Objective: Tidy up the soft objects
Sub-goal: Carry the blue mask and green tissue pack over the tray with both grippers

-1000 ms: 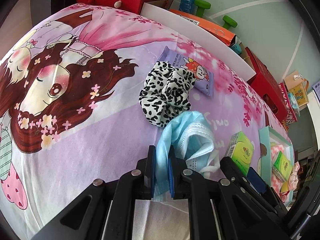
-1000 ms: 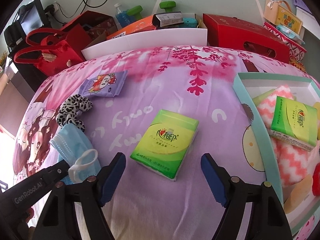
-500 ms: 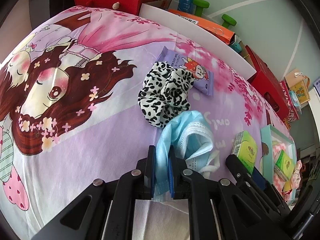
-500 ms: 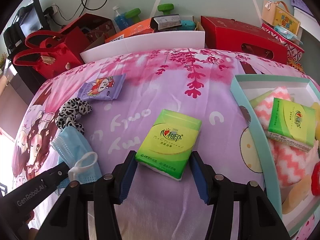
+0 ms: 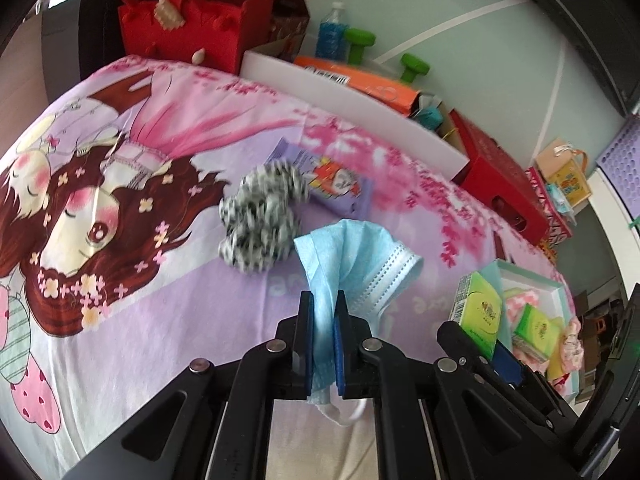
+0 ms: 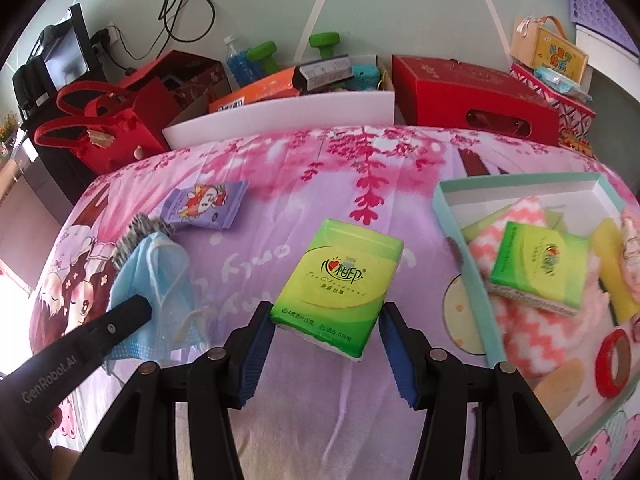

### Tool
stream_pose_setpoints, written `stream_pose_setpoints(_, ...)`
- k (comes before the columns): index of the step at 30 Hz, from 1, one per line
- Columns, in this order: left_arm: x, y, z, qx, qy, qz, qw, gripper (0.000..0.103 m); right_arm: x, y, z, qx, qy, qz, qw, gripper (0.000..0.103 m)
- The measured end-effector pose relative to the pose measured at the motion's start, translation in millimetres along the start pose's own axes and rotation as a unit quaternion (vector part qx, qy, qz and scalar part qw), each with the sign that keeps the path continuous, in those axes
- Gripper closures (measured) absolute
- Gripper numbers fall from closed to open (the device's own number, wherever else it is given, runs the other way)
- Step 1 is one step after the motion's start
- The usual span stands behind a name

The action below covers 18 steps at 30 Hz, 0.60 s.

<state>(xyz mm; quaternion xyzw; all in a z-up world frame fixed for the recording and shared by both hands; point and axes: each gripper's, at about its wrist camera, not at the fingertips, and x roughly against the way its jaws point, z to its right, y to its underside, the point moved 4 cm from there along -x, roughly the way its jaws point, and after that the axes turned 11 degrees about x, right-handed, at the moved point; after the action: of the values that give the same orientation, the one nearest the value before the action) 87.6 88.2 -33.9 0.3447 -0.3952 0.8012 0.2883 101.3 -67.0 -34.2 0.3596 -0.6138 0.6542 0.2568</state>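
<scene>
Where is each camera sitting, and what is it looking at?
Left wrist: sits on the left gripper, looking along its fingers, which pinch the blue face mask; beyond lies the spotted scrunchie.
Right wrist: sits on the right gripper, looking along its fingers, which hold the green tissue pack; the teal box is to the right.
Both show the mask, the tissue pack, the purple packet and each other's gripper.

The left gripper (image 5: 323, 336) is clamped on a blue face mask (image 5: 352, 256); the right gripper (image 6: 326, 344) grips a green tissue pack (image 6: 340, 280) between its blue pads.
</scene>
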Motion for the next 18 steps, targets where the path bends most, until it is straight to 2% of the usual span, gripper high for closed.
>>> stream_pose_setpoints(12, 39, -7, 29, -0.029, 0.047, 0.050, 0.9972, 0.095, 23, -4, 18, -0.013, 0.013, 0.025, 1.000, 0.046)
stream_pose_setpoints(18, 52, -4, 50, -0.050, 0.067, 0.062, 0.9945, 0.095, 33, -3, 27, -0.022, 0.014, 0.033, 0.999, 0.046)
